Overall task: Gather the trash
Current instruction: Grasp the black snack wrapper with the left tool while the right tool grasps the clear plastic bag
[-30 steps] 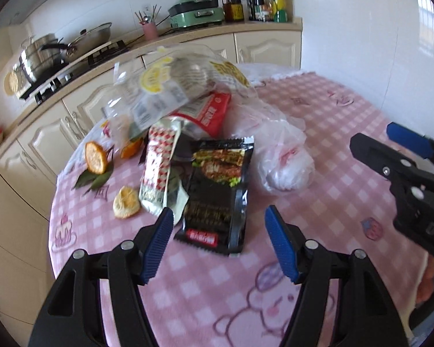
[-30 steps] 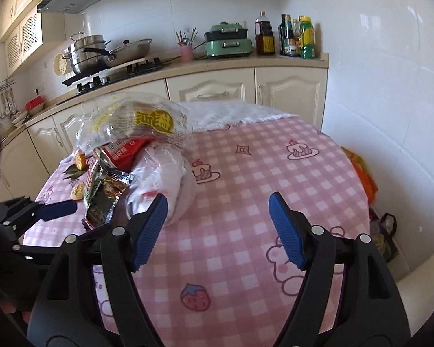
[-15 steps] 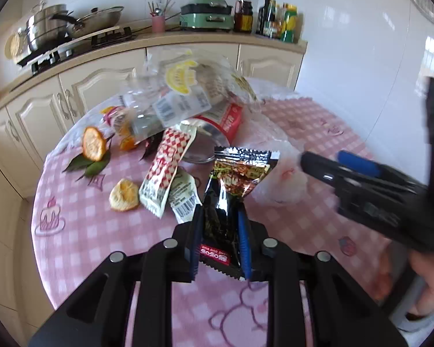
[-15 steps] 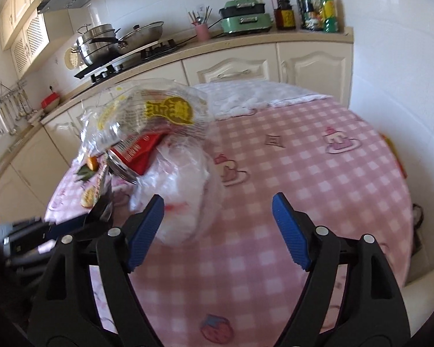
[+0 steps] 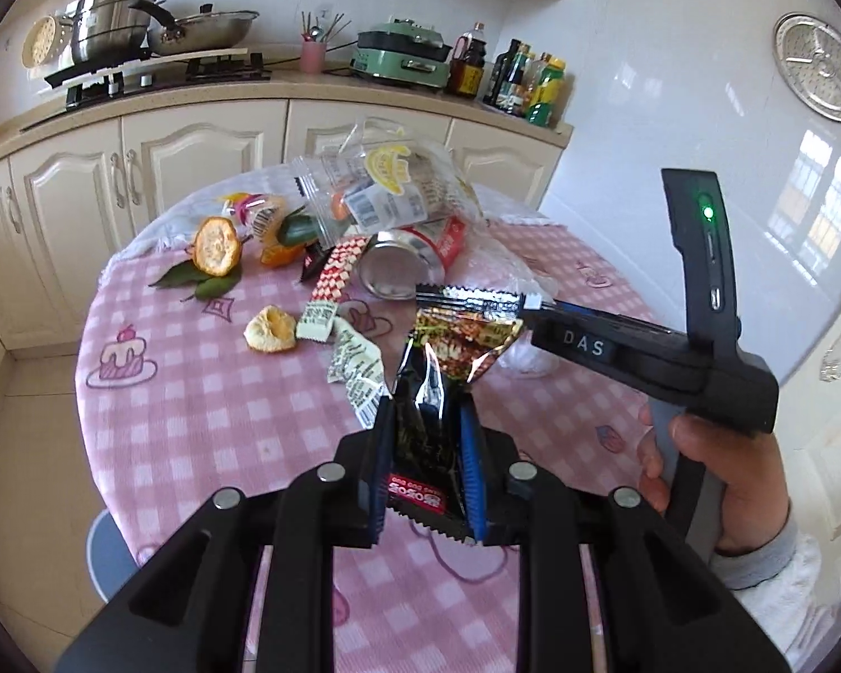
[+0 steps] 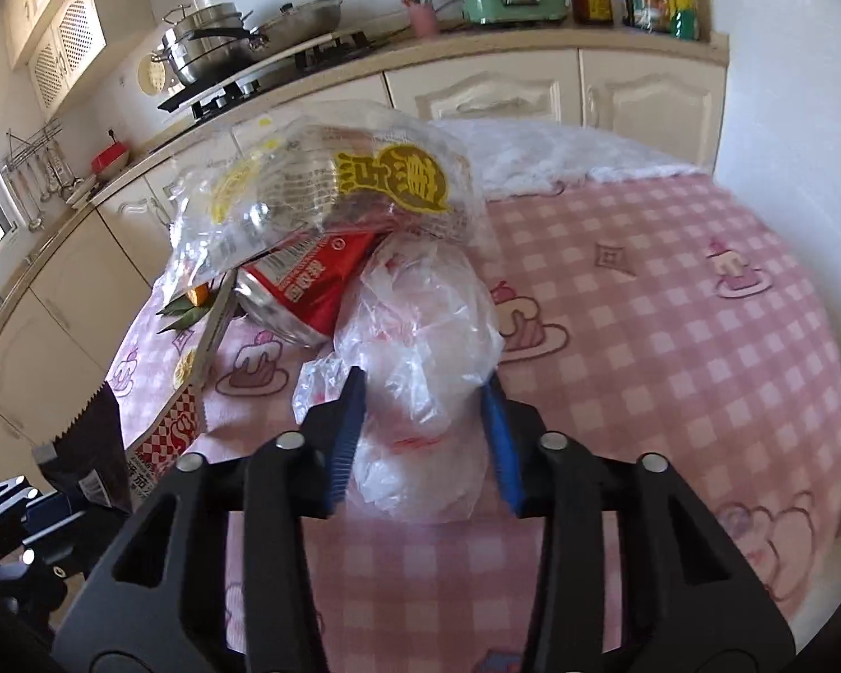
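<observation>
Surface: round table [image 5: 207, 409], pink checked cloth; kitchen counter [image 5: 140, 104] and cabinets beyond the jaws.
Left gripper [image 5: 427, 457]: jaws clamped on black snack wrapper [image 5: 440, 387], long axis running forward out of the jaws, lifted.
Right gripper [image 6: 425, 437]: jaws pressing either side of crumpled clear plastic bag [image 6: 420, 359], resting on the cloth.

The left gripper [image 5: 427, 451], open a second ago, now clamps the lower end of the black snack packet [image 5: 440, 387] and holds it raised off the pink tablecloth [image 5: 196, 392] at frame centre. The right gripper [image 6: 426, 437], earlier wide open above the cloth, now has its blue pads against both sides of the crumpled clear plastic bag [image 6: 420, 370] in mid-frame.
</observation>
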### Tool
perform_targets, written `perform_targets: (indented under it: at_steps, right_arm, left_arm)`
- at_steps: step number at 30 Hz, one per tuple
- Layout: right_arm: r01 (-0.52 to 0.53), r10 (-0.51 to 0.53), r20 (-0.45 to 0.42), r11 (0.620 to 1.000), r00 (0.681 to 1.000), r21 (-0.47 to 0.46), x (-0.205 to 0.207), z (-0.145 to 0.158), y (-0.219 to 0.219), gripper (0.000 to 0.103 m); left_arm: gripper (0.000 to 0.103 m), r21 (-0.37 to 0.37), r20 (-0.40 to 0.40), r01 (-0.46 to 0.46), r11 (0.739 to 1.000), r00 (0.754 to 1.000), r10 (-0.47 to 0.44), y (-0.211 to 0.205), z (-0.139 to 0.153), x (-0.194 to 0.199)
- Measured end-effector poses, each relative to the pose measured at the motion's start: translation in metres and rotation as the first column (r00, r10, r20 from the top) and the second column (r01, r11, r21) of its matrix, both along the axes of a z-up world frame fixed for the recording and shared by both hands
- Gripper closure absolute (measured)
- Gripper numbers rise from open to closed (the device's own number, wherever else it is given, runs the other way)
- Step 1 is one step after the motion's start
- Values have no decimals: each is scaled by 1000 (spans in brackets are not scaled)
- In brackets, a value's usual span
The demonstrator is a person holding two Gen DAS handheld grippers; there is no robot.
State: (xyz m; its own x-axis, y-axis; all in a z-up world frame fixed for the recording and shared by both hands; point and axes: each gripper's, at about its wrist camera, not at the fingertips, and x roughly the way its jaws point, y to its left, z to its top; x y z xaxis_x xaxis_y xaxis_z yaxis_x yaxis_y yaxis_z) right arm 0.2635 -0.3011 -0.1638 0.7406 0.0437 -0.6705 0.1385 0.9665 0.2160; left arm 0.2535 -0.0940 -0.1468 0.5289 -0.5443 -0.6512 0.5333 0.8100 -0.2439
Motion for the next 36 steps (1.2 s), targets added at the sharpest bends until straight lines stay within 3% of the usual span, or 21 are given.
perform_targets:
  at_steps: [5,7,12,15,22,30,34,36]
  right_arm:
    - [75,-69,89,995,994,-71,-42,18,3,68]
    - [99,-83,113,985,990,-141,-55,25,10,68]
    - [61,-51,95,993,994,-103,-59,22,13,68]
    - [35,-26,93,995,995,-98,-64,20,21,68]
    - [2,4,80,997,997,-83,-67,9,32,68]
    - [-13,18,82,998,996,-63,-72,4,32,67]
    - [-18,23,88,998,996,-57,-76,4,33,67]
    - [-23,28,89,998,996,-58,-78,5,34,67]
  left_arm:
    - [82,-44,9,25,999,1000,-24,9,3,-13]
    - [82,-47,22,26,999,999,-25,13,4,-18]
    - [80,-1,-26,24,1000,999,-24,13,-16,-15]
    - [73,9,-27,13,1000,1000,-13,16,-23,-19]
    - [63,81,23,-1,997,1000,-1,9,-22,-26]
    - [63,248,59,29,968,997,-44,-16,-33,-38]
    - [64,287,61,48,957,996,-69,-22,-34,-40]
    - [70,294,60,46,955,996,-67,-21,-35,-40]
